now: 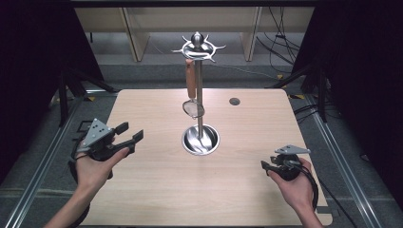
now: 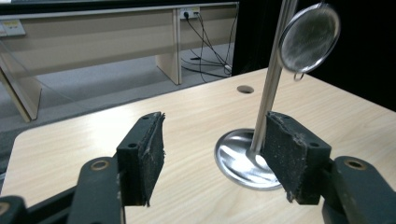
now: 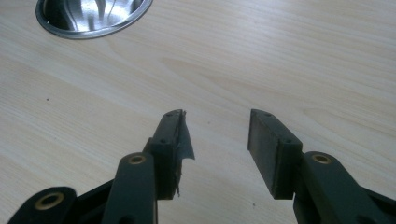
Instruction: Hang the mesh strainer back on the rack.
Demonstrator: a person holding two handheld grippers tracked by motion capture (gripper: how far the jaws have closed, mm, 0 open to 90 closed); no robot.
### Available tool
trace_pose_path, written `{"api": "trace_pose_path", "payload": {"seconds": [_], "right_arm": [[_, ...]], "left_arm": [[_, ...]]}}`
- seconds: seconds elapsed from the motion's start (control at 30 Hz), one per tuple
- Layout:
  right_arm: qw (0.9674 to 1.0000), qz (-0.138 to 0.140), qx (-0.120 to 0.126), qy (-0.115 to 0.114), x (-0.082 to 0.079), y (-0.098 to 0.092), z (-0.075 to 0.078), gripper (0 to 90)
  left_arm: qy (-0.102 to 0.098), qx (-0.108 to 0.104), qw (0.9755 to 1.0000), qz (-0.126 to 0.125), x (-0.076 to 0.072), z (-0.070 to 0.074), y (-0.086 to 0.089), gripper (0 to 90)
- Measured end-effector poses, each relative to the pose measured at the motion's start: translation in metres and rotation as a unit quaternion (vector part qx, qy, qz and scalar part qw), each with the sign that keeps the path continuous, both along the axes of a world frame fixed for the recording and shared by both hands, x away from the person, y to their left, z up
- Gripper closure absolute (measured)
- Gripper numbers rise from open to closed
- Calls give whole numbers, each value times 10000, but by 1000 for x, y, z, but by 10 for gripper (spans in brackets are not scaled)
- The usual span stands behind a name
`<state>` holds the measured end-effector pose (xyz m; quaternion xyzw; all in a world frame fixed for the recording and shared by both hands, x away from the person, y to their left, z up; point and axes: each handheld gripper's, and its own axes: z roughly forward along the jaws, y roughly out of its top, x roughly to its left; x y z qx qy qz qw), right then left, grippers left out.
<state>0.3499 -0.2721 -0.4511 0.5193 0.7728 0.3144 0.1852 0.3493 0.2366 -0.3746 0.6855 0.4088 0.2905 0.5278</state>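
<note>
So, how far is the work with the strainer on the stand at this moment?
Done, as it looks: the strainer with the wooden handle hangs from the hooks of the metal stand, above its round base. In hand: nothing. The left gripper and the right gripper are both open and empty, held over the table at either side of the stand. Whether the strainer was just hung or will be taken next, I cannot tell.

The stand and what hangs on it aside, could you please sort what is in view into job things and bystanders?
Job things:
- steel stand with round base
- small strainer with wooden handle, hanging from the stand's top
- left gripper, open
- right gripper, open

Bystanders:
- table's cable hole
- floor cables
</note>
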Motion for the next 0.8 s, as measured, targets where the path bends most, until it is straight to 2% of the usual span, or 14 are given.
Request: {"api": "trace_pose_path", "payload": {"seconds": [0.03,0.07,0.1,0.13,0.17,0.27,0.3,0.33,0.43,0.47,0.5,0.53,0.8], "right_arm": [[10000,11,-7,-9,0,0,0,563],[9997,143,-105,-167,2,-2,-2,563],[9996,171,-148,-159,2,-3,-2,563],[10000,-5,-27,31,0,0,-1,563],[10000,-35,0,69,0,1,-1,563],[9999,127,10,-74,2,0,-2,563],[9999,124,10,-71,2,0,-2,562],[9999,-19,66,81,0,2,-2,562],[10000,-17,57,45,0,3,-2,563],[10000,9,36,10,1,2,-3,562],[9998,98,-79,-120,2,0,-4,562],[10000,7,-13,19,1,2,-2,562],[10000,14,-21,62,1,2,-3,562]], "left_arm": [[20,8,10000,11,-1,-4,2,375],[40,3,10000,26,-2,-8,3,375],[56,27,10000,28,-3,-11,5,374],[84,54,9999,47,-4,-15,7,375],[101,39,9999,46,-5,-19,9,375],[202,169,9996,81,-8,-31,15,375],[227,204,9995,85,-8,-35,17,375],[283,277,9991,124,-9,-39,19,375],[451,382,9981,180,-9,-51,28,373],[495,406,9978,188,-8,-54,31,372],[538,450,9973,236,-9,-57,33,371],[586,496,9967,247,-9,-60,36,371],[889,523,9937,427,-9,-84,54,378]]}}
